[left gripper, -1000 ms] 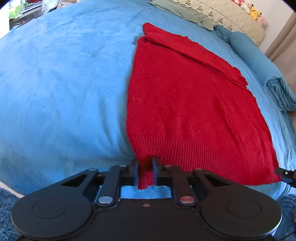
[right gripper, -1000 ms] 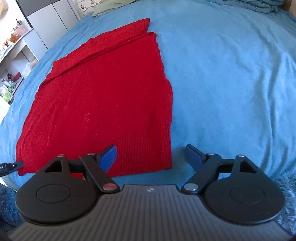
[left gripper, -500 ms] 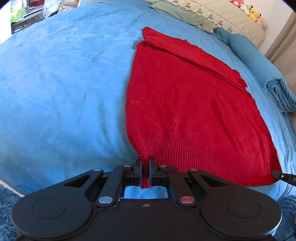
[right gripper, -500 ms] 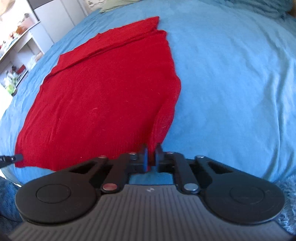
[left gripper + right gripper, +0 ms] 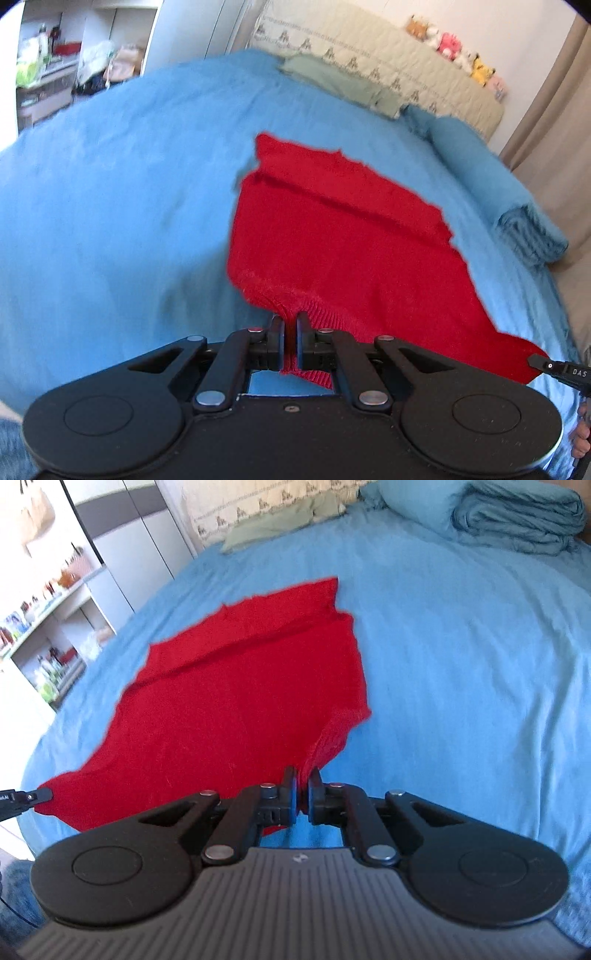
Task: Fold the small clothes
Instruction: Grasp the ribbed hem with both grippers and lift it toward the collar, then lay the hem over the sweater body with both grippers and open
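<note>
So the red knit sweater (image 5: 351, 236) is lying on the blue bedspread (image 5: 110, 206), mostly flat, with its ribbed hem (image 5: 317, 314) at the near edge, closest to me. Both near corners of that hem are pulled up off the bed, so the fabric tents up toward each gripper while the far end lies flat (there's a folded-over strip along the far edge, maybe a sleeve, can't really tell).

My left gripper (image 5: 290, 325) is clamped right down on one hem corner, jaws nearly touching with just the knit pinched between them. The right gripper (image 5: 302, 781) is doing the same on the other corner, blue pads squeezed onto a bunched ridge of red fabric.

In each wrist view I can see the tip of the other gripper poking in at the edge, at the opposite corner.

Further out: a folded blue blanket (image 5: 517, 513) at the far side of the bed, a beige quilted headboard (image 5: 388, 70) with plush toys (image 5: 454, 48) on top, and cluttered shelves (image 5: 44, 627) off to the side.
</note>
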The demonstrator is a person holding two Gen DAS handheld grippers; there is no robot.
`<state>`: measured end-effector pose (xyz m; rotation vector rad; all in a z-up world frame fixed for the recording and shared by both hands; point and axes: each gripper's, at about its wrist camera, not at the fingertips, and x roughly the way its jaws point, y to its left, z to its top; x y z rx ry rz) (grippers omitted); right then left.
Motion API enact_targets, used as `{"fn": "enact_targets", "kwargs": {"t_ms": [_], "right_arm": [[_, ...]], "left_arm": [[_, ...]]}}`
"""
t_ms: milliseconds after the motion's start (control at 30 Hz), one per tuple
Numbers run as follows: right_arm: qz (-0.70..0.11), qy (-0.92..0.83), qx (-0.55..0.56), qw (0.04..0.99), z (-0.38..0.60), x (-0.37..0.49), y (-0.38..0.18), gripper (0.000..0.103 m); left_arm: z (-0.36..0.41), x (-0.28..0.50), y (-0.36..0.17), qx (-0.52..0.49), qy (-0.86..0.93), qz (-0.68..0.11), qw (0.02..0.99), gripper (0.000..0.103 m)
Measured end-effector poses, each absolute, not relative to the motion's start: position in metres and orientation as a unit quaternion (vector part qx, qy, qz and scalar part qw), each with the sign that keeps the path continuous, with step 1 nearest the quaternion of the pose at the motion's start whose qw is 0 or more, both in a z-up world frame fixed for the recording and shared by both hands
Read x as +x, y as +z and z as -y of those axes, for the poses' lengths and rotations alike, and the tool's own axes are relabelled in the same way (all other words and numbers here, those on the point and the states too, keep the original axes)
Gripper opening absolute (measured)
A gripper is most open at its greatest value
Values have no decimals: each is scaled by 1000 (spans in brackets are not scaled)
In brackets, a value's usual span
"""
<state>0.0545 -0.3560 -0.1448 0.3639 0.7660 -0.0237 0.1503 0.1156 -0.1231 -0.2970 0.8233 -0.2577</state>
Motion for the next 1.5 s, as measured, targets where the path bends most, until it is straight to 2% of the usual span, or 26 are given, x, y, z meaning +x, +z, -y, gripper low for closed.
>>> {"fn": "enact_targets", "kwargs": {"t_ms": [267, 467, 633, 767, 967, 1100, 1333, 1367, 1400, 1433, 1467, 1500], "right_arm": [[-335, 7, 187, 923, 378, 105, -84, 20], [-297, 17, 192, 935, 403, 192, -41, 20], [-279, 19, 184, 942, 418, 289, -25, 20], [-293, 12, 177, 939, 422, 373, -41, 20], [-333, -17, 150, 931, 420, 480, -105, 20], [-359, -34, 140, 922, 419, 515, -151, 20], [-365, -48, 120, 922, 421, 539, -182, 21], [-365, -48, 114, 923, 420, 540, -184, 22], [-367, -55, 103, 923, 419, 541, -185, 24], [-365, -66, 89, 924, 417, 544, -187, 34], [-364, -73, 80, 925, 414, 542, -187, 54], [-364, -78, 73, 925, 412, 543, -187, 65]], "left_arm": [[-111, 218, -69, -183, -143, -332, 915, 5], [-96, 307, -37, -173, -120, -291, 933, 5], [-74, 395, -35, -159, -107, -274, 943, 5], [-57, 457, -54, -145, -92, -276, 946, 5], [-41, 526, -108, -133, -55, -310, 940, 5], [-35, 546, -140, -123, -39, -332, 934, 5], [-40, 570, -165, -138, -25, -346, 928, 7], [-40, 571, -166, -138, -23, -343, 929, 9], [-38, 573, -165, -137, -22, -339, 930, 24], [-38, 573, -164, -135, -24, -338, 931, 37], [-38, 572, -163, -134, -24, -335, 932, 64], [-38, 569, -160, -131, -21, -328, 935, 75]]}}
